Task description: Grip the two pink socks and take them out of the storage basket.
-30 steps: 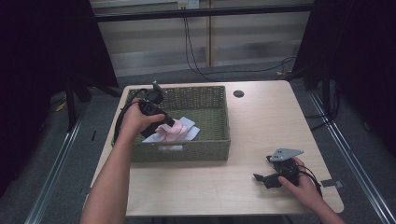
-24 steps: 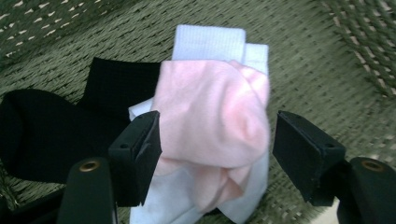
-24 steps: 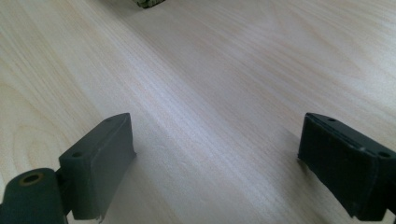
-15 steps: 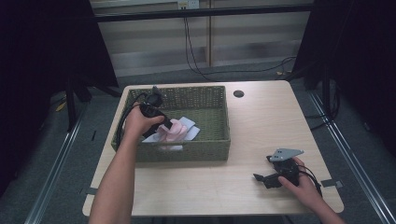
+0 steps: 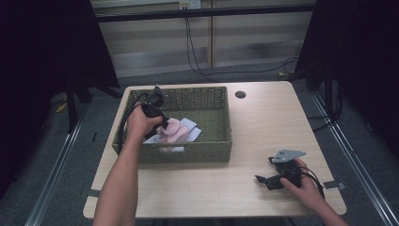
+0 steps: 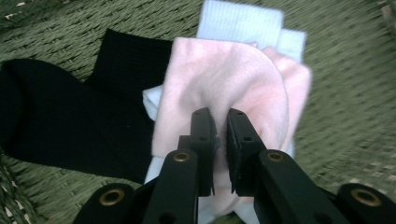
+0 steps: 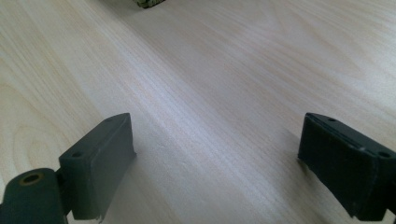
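Two grippers are in use at a pale wooden table (image 5: 254, 136). The left gripper (image 6: 219, 133) reaches down into a green woven basket (image 5: 214, 149) that sits toward the table's 10 o'clock area in the high view, with the left hand (image 5: 139, 123) wrapped around its handle. Its jaws are nearly pressed together, pinching a fold of a pink cloth (image 6: 224, 79); in the left gripper view the cloth bulges up around the jaw tips and spreads away toward 12 o'clock. Under the pink cloth lies a white cloth (image 6: 240, 21), showing past it at 12 o'clock, and a black cloth (image 6: 79, 116) lies just beside them at 9 o'clock on the basket floor. The right gripper (image 7: 217, 156) rests low over the table near its 5 o'clock corner, held in the right hand (image 5: 308, 188), well apart from the basket. Its jaws are spread wide with only bare tabletop between them.
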### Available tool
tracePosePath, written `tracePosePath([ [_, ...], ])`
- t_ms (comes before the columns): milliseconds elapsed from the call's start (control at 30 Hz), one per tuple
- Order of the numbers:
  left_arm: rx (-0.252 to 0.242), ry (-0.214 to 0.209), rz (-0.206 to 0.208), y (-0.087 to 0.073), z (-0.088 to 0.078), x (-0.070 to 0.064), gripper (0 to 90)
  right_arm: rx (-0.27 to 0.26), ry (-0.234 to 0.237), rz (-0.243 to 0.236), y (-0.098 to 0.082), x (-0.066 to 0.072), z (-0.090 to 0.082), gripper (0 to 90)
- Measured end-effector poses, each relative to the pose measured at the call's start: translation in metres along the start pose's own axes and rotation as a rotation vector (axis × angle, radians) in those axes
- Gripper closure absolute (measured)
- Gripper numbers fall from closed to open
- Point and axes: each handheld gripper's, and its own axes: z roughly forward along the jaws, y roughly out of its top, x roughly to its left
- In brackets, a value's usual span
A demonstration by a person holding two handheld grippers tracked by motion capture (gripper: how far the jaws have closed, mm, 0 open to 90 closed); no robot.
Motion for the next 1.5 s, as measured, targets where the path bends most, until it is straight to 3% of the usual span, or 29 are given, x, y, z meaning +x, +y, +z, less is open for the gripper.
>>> tracePosePath([
  [200, -0.019, -0.020, -0.018, 0.004, -0.023, -0.001, 82.4, 0.003, -0.002, -0.001, 0.000, 0.000, 0.000, 9.8],
  [400, -0.030, -0.046, -0.006, 0.009, -0.043, -0.007, 82.4, 0.003, -0.002, -0.001, 0.000, 0.000, 0.000, 9.8],
  [467, -0.042, -0.077, -0.013, 0.010, -0.050, -0.010, 82.4, 0.003, -0.002, -0.001, 0.000, 0.000, 0.000, 9.7],
  [867, -0.028, -0.145, -0.003, 0.005, -0.065, -0.019, 82.4, 0.003, -0.002, -0.001, 0.000, 0.000, 0.000, 9.8],
  [1033, -0.029, -0.191, -0.005, 0.000, -0.074, -0.022, 82.4, 0.003, -0.002, -0.001, 0.000, 0.000, 0.000, 9.8],
  [1133, -0.030, -0.195, -0.003, -0.001, -0.076, -0.023, 82.4, 0.003, -0.002, -0.001, 0.000, 0.000, 0.000, 9.7],
  [1500, -0.021, -0.234, 0.054, -0.008, -0.090, -0.038, 82.4, 0.001, -0.003, -0.001, 0.000, 0.000, 0.000, 9.7],
])
